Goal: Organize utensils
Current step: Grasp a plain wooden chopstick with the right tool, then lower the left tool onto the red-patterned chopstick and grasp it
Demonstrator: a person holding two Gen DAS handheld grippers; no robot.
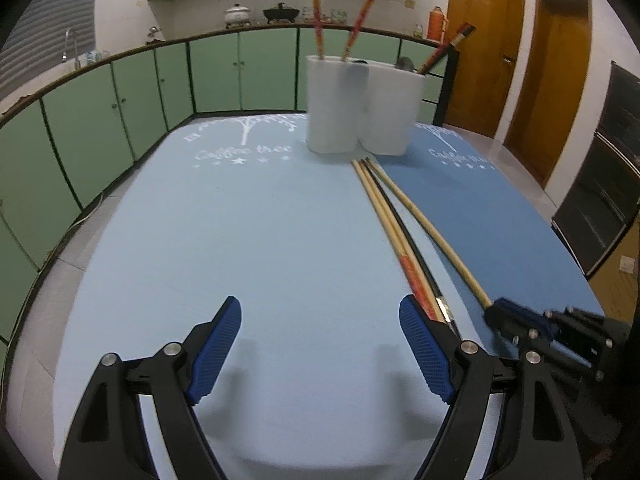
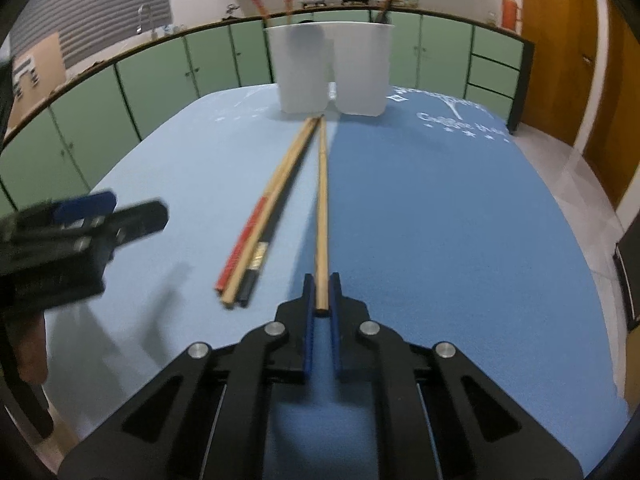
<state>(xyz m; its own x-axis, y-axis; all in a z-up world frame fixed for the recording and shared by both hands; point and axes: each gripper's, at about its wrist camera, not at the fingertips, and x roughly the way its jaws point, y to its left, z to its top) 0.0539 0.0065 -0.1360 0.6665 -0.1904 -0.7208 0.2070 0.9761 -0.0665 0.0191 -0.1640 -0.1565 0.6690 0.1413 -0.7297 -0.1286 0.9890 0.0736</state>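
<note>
My right gripper [image 2: 321, 286] is shut on the near end of a plain bamboo chopstick [image 2: 321, 200] that lies pointing at two white holders [image 2: 304, 68]. To its left lie three more chopsticks [image 2: 256, 240] side by side: one red-ended, one bamboo, one black. Over the light blue mat [image 1: 248, 240] my left gripper [image 1: 320, 316] stands open with nothing between its fingers, just left of that bundle [image 1: 384, 216]. The left holder [image 1: 332, 104] has two red-patterned chopsticks standing in it, the right holder [image 1: 394, 108] a dark one. The right gripper [image 1: 500, 312] shows at the right, closed on the bamboo stick [image 1: 432, 224].
A darker blue mat [image 2: 460, 220] covers the table's right half. Green cabinets [image 1: 120, 120] run behind the table, wooden doors [image 1: 560, 80] stand at the right, and a dark oven [image 1: 608, 184] is at the far right. The left gripper [image 2: 120, 212] appears blurred in the right wrist view.
</note>
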